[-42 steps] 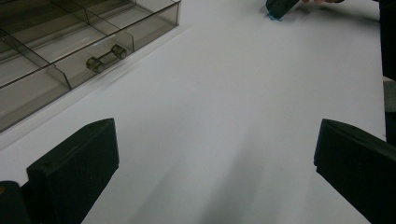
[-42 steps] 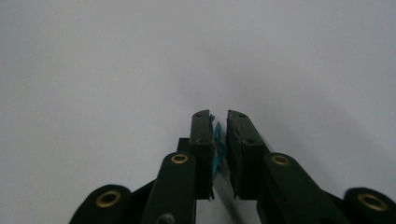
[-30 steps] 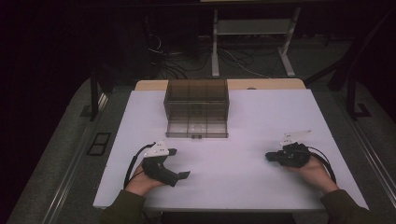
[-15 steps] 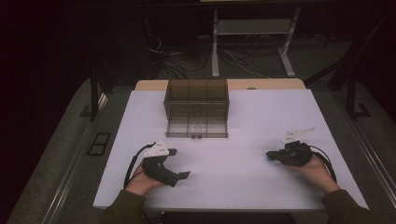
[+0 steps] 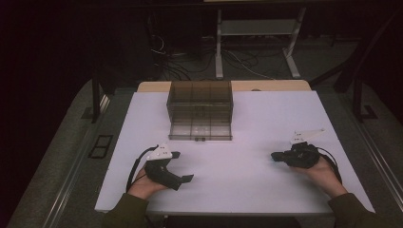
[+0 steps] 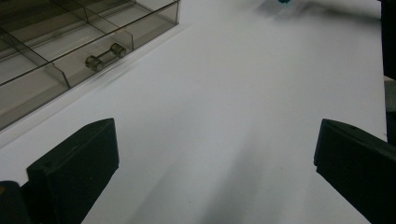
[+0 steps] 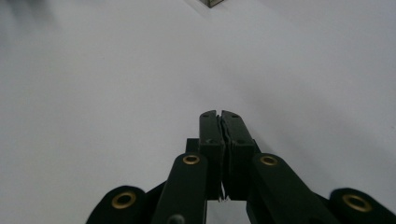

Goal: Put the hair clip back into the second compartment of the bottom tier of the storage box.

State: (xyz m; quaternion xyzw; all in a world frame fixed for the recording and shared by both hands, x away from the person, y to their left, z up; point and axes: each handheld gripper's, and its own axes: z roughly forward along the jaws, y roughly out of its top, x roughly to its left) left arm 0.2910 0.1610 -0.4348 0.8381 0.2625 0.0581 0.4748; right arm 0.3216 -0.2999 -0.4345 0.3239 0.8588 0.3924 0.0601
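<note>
standing empty, smoky compartment box (image 5: 200, 110)

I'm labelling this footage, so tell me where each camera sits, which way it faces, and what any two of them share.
High view: fixed above the person's side, looking forward and down on the white table; both forearms, left tool and right tool show.
Left gripper view: rides the left tool, looking across the table between wide-open jaws towards the clear organizer box.
Right gripper view: rides the right tool, jaws shut, looking low over the bare table.
Shared: the high and left gripper views both show the organizer box.
</note>
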